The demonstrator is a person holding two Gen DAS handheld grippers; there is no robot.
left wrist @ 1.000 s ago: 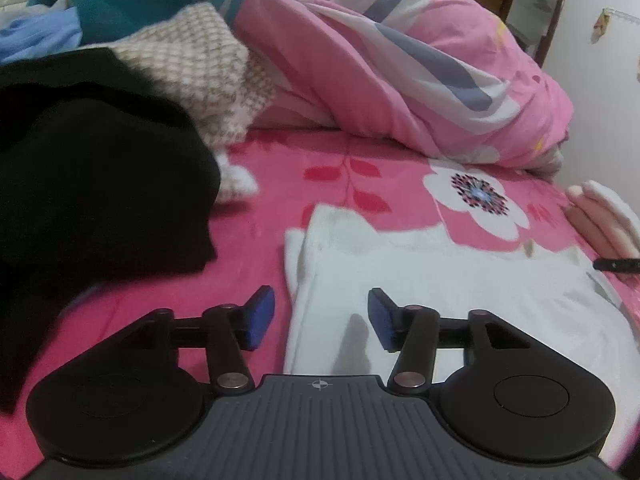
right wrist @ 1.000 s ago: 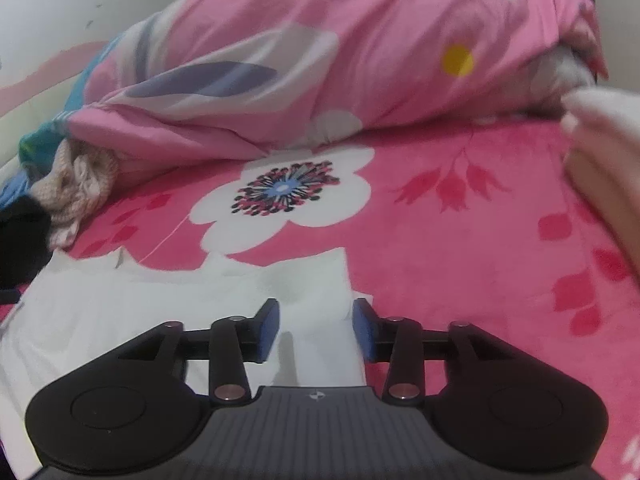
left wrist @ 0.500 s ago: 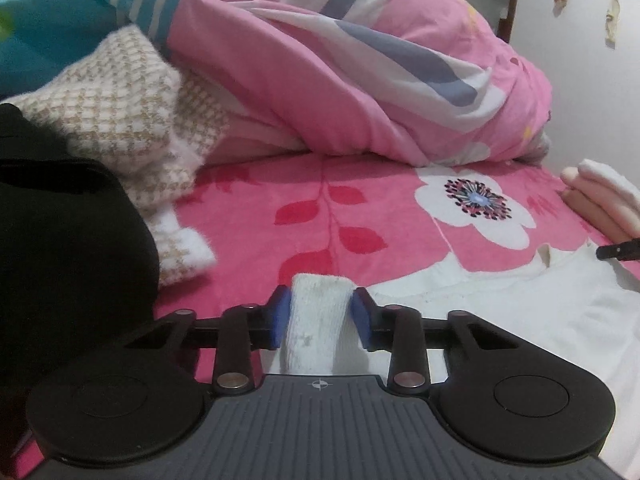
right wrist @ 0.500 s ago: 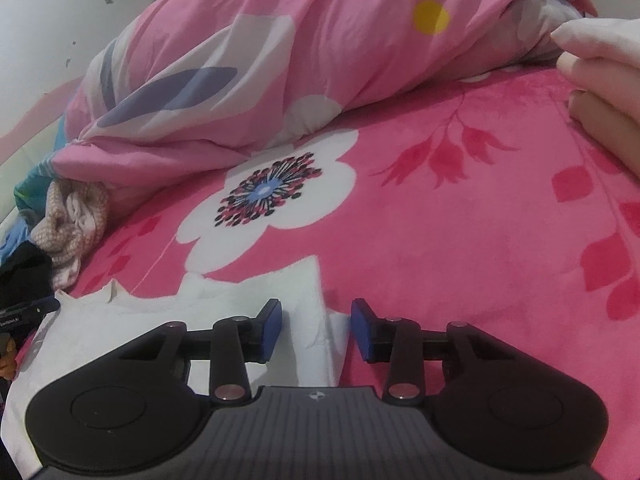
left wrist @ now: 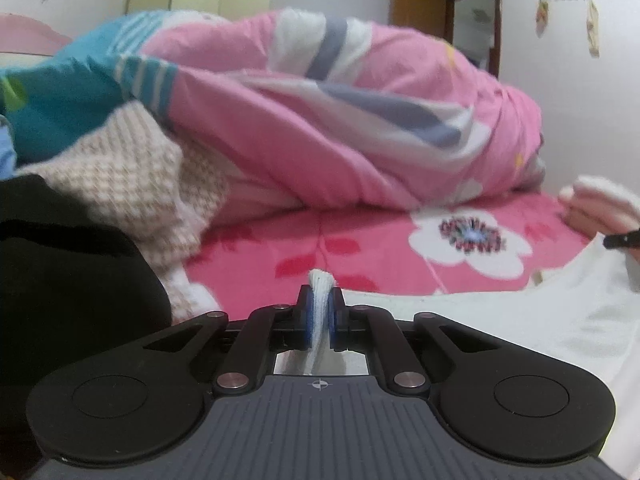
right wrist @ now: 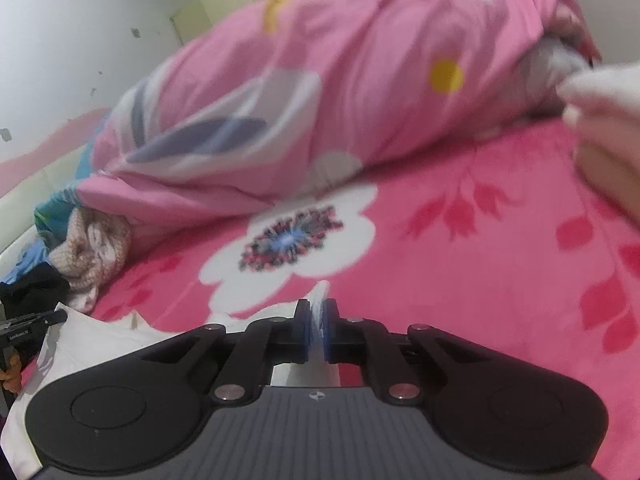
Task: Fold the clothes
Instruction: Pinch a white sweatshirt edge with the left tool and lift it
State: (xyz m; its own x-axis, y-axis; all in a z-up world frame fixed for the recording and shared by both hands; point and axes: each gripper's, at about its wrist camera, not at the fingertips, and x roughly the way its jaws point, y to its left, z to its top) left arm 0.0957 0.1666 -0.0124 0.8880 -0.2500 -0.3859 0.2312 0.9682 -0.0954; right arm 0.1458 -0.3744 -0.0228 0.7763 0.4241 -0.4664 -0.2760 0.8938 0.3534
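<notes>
Left wrist view. Left gripper [left wrist: 320, 322]: clenched on a bunched corner of the white garment [left wrist: 500, 320], a tuft of ribbed fabric standing up between the blue pads. A second ago the jaws stood apart over flat cloth; now they are closed and the corner is pinched. The rest of the garment stretches away to the right of the gripper, flat on the pink floral bed [left wrist: 360, 240]. To the gripper's left: a black garment [left wrist: 72, 272], and beyond it a beige knitted garment [left wrist: 132, 184]. Ahead: a rolled pink duvet [left wrist: 360, 120]. Far right: the tip of the other gripper at the garment's edge, with the person's hand [left wrist: 600, 208] behind it.

Right wrist view. Right gripper [right wrist: 317, 330]: clenched on a thin fold of the same white garment [right wrist: 100, 340], which runs off to the gripper's left and under its body. Its jaws were open half a second ago; now the cloth is caught. Left edge: the left gripper's tip. Ahead: the bed's flower print and the duvet [right wrist: 320, 100]. Upper right: the person's hand [right wrist: 604, 128], blurred.

Meaning for the task: both corners of one edge now appear secured, so the garment looks ready to be lifted and carried over for a fold. No fold is made yet.
</notes>
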